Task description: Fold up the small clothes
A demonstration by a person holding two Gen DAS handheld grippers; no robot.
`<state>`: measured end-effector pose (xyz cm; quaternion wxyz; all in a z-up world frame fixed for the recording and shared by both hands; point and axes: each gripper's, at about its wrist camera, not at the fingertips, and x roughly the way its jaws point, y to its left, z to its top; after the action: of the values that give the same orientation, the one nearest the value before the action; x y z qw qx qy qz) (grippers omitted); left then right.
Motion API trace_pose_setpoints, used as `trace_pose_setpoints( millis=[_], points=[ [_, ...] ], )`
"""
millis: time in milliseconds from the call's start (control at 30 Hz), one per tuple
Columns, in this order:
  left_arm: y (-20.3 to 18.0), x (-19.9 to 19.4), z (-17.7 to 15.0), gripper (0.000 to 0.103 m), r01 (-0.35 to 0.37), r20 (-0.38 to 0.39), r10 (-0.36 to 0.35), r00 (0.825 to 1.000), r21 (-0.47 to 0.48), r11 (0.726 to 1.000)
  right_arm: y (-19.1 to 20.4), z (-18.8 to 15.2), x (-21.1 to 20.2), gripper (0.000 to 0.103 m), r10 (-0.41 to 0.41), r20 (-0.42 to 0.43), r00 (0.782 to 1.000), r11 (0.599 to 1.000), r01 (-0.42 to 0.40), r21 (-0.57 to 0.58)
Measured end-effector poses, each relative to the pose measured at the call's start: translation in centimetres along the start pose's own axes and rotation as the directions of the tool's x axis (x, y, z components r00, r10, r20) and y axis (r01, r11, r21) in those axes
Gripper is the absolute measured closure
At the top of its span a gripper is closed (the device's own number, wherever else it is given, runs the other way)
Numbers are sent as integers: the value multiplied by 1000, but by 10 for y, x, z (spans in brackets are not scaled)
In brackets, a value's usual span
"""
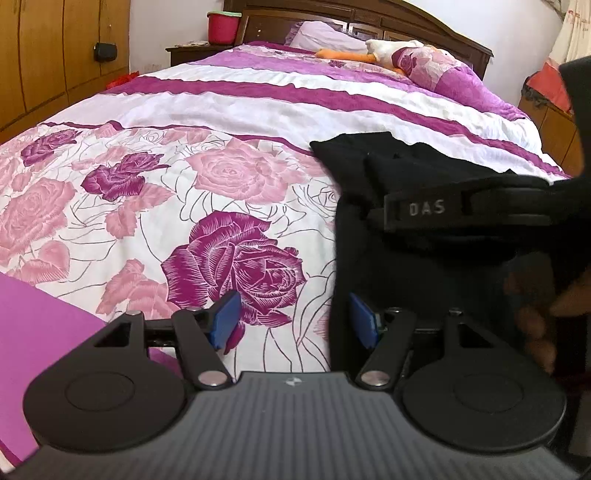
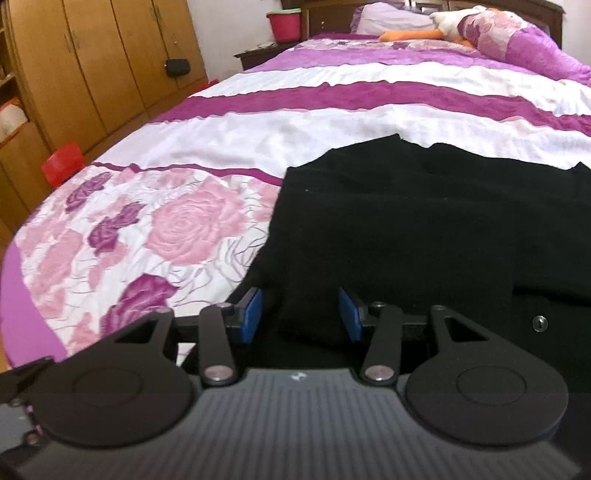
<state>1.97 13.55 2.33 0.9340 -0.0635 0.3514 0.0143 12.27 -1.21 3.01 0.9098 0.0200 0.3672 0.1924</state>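
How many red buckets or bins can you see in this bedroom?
2. A red bucket stands on the nightstand beside the headboard; a red bin sits on the floor by the wardrobe. Others may be hidden behind the bed.

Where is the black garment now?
The black garment lies on the flowered bedspread, at the right in both views, near the bed's foot, its near edge between the right claw's pads.

"DAS" reads on the right gripper's black finger [image 1: 424, 210]
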Motion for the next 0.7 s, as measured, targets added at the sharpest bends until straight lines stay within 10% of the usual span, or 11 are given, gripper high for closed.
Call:
trace_pose_setpoints(
  millis=[233, 700],
  points=[
    [-9, 4, -1, 31, -35, 4, 35, 999, 42, 999, -6, -5, 1, 84, -21, 64, 998, 999, 23, -28],
    [-13, 9, 2, 31, -72, -13, 73, 997, 37, 997, -48, 12, -53, 100, 85, 195, 977, 991, -103, 87]
  ],
)
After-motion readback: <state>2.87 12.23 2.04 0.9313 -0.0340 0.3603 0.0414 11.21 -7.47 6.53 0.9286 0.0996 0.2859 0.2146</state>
